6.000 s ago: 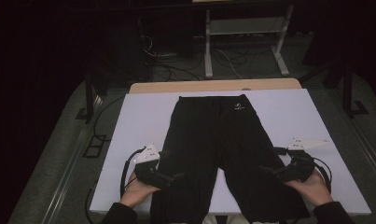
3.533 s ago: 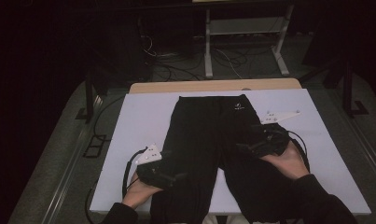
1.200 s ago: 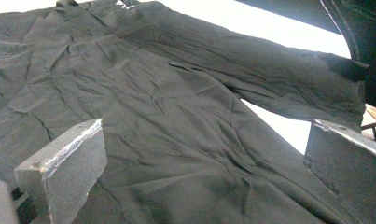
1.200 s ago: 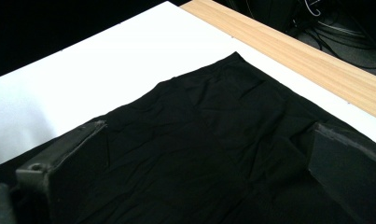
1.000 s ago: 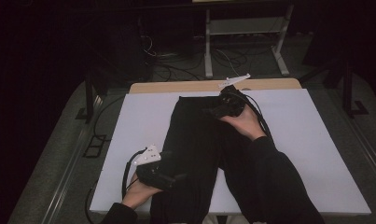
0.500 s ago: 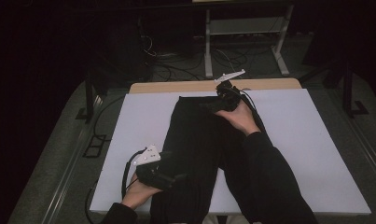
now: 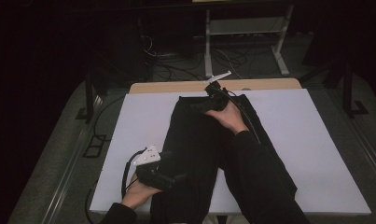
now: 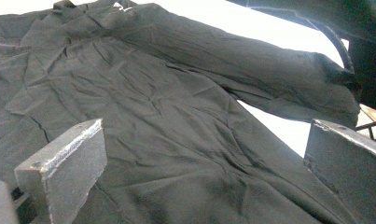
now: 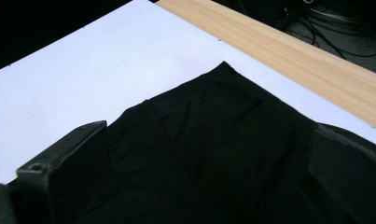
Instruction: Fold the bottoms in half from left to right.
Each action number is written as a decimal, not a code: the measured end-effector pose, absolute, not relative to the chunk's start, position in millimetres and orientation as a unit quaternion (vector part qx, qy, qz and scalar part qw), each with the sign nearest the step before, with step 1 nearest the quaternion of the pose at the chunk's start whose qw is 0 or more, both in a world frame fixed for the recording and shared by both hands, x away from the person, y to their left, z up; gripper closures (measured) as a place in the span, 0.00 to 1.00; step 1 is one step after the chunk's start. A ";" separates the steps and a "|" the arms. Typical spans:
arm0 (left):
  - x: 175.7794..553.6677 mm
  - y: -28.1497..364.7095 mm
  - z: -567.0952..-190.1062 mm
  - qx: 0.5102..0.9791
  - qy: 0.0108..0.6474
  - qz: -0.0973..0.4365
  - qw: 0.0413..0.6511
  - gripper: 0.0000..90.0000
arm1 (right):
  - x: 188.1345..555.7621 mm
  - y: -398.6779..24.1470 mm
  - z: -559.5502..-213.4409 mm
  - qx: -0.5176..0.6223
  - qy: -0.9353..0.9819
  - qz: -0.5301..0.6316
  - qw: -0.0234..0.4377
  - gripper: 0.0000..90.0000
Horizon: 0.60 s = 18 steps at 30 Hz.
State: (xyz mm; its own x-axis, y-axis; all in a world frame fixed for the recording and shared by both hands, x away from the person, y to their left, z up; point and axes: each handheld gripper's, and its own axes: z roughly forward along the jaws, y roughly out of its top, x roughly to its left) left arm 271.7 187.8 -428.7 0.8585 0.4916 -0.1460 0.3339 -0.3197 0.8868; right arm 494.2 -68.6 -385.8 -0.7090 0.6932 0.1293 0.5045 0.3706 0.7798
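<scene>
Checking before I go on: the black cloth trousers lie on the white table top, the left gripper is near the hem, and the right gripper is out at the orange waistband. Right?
Not quite: the high view shows the waistband black, not orange. The black cloth trousers do lie on the white table top, left gripper near the hem, right gripper at the waistband.

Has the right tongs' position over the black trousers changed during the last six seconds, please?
Yes: the right tongs went from the near trouser leg to the waistband by the wooden strip.
</scene>
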 end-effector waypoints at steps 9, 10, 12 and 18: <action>271.5 188.0 -428.6 0.809 0.255 0.075 0.525 0.00 | 503.3 -47.5 -397.0 0.365 0.821 0.426 0.101 0.00; 271.5 188.1 -428.6 0.808 0.255 0.075 0.525 0.00 | 505.7 -44.1 -398.1 0.368 0.820 0.426 0.100 0.00; 271.6 188.2 -428.7 0.807 0.257 0.074 0.526 0.00 | 507.7 -41.1 -399.2 0.371 0.818 0.427 0.101 0.00; 271.6 188.3 -428.6 0.807 0.257 0.074 0.526 0.00 | 511.8 -29.1 -403.2 0.372 0.816 0.429 0.112 0.03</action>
